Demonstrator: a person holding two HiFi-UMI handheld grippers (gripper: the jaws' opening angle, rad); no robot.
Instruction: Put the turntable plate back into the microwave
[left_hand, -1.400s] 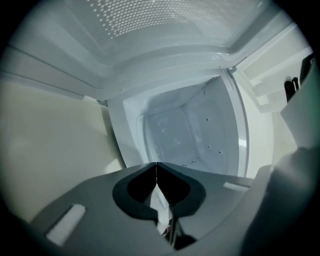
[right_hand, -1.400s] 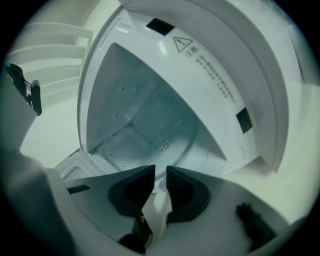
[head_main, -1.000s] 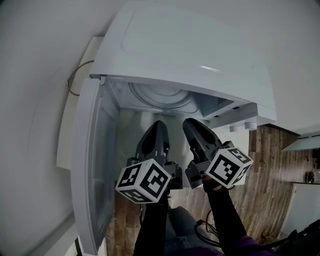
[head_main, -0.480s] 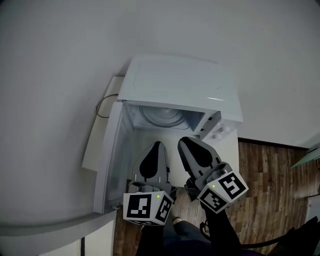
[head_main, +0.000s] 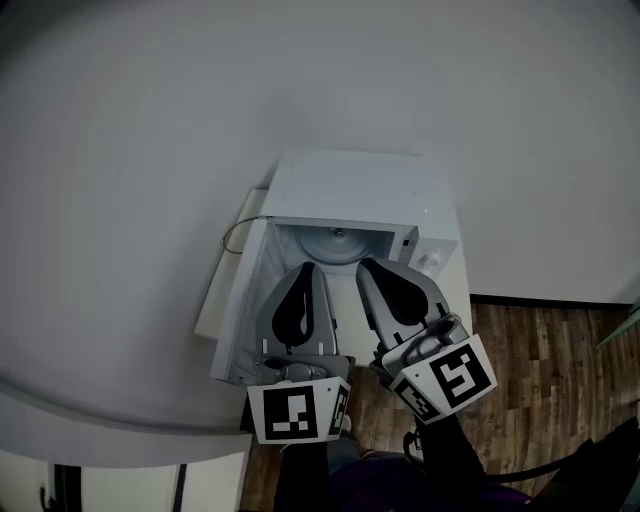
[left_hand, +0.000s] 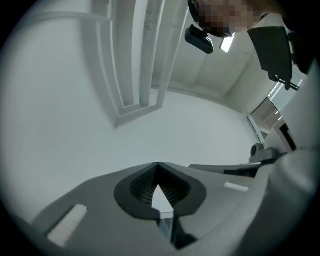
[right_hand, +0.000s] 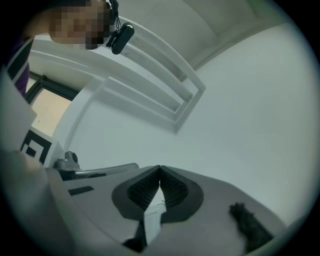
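Observation:
The white microwave (head_main: 350, 190) stands below me with its door (head_main: 237, 315) swung open to the left. The round glass turntable plate (head_main: 337, 243) lies inside its cavity. My left gripper (head_main: 308, 267) and right gripper (head_main: 366, 263) are side by side in front of the opening, outside it and clear of the plate. The left gripper (left_hand: 158, 164) is shut with nothing in it. The jaws of the right gripper (right_hand: 159, 167) have just been closing and now meet, with nothing between them. Both gripper views show only white wall and ceiling.
The microwave sits on a white stand against a white wall. A thin cable (head_main: 232, 236) loops out at its left. Wooden floor (head_main: 545, 350) lies to the right, and a curved white ledge (head_main: 100, 425) runs at the lower left.
Both grippers have drawn back from the microwave and risen, their marker cubes rolling. The microwave now looks smaller and farther away in the head view.

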